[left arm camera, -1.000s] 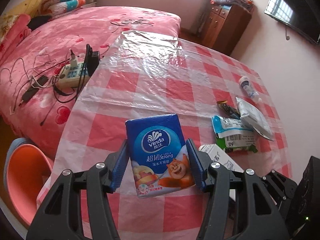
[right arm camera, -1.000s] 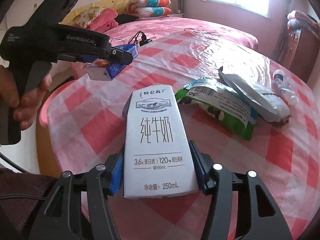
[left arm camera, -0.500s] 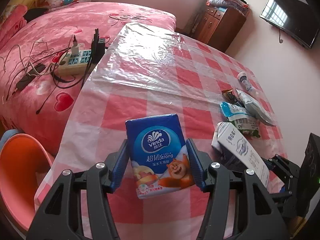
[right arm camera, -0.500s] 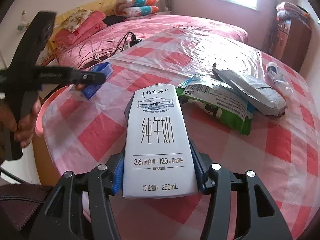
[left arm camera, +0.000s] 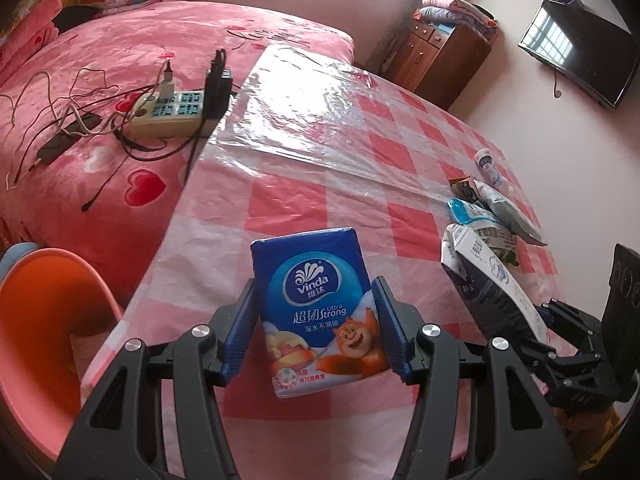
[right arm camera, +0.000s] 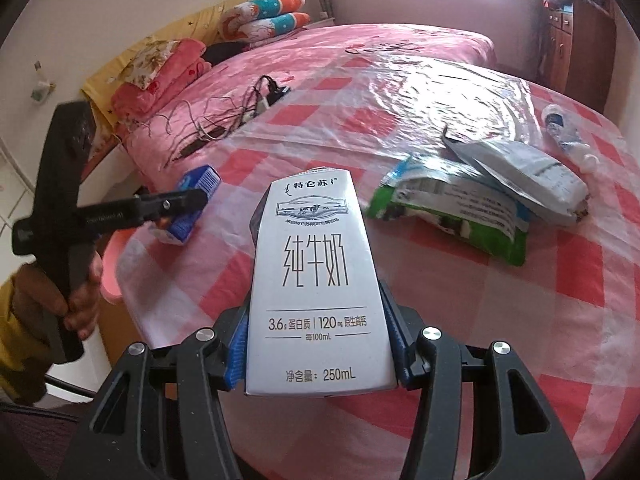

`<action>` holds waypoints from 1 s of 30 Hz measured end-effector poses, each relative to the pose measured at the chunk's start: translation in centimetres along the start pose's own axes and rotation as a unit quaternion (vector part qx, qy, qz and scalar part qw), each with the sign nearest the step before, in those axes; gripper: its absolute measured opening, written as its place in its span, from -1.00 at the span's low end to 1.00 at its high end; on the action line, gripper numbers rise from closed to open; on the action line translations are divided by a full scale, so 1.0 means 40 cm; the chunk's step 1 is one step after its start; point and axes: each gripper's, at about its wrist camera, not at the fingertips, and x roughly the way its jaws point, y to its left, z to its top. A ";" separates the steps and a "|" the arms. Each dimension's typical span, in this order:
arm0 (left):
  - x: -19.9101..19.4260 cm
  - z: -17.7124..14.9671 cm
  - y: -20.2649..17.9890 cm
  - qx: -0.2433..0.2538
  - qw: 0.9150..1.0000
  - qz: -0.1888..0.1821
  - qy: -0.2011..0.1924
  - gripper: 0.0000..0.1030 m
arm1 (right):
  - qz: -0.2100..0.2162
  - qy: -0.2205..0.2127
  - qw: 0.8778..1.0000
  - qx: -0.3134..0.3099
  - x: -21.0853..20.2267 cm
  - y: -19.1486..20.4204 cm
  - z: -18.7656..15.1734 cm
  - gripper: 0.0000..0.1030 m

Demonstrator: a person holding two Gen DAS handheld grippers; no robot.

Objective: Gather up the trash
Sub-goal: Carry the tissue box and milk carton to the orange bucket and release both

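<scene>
My left gripper (left arm camera: 315, 285) is shut on a blue Vinda tissue pack (left arm camera: 316, 308), held above the near left part of the pink checked table (left arm camera: 320, 160). The right wrist view shows that same left gripper (right arm camera: 188, 200) with the tissue pack (right arm camera: 200, 178) low over the table's left edge, and a hand (right arm camera: 80, 296) on its handle. A white 250 mL milk carton (right arm camera: 316, 272) stands upright between the blue pads of my right gripper (right arm camera: 316, 304), which is shut on it. The carton (left arm camera: 492, 280) also shows at the right of the left wrist view.
An orange-pink basin (left arm camera: 40, 320) sits below the table's left edge. On the table's right side lie a green and white wrapper (right arm camera: 452, 208), a silver-white bag (right arm camera: 528, 168) and a small bottle (right arm camera: 564, 132). A power strip (left arm camera: 168, 116) with cables lies on the bed.
The left gripper with the tissue pack has moved lower and toward the table's left edge. The right gripper has rolled slightly while it kept hold of the carton, which has come into the left wrist view.
</scene>
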 end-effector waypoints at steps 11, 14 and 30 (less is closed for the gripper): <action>-0.080 -0.017 0.118 -0.038 0.998 0.035 -0.026 0.12 | 0.087 0.004 0.996 -0.033 0.024 0.145 0.093 0.08; -0.103 -0.027 0.167 -0.054 0.997 0.054 -0.031 0.12 | 0.110 0.008 0.993 -0.050 0.046 0.206 0.122 0.08; -0.209 -0.117 0.448 -0.165 0.974 0.145 -0.053 0.12 | 0.202 0.059 0.968 -0.136 0.207 0.519 0.182 0.08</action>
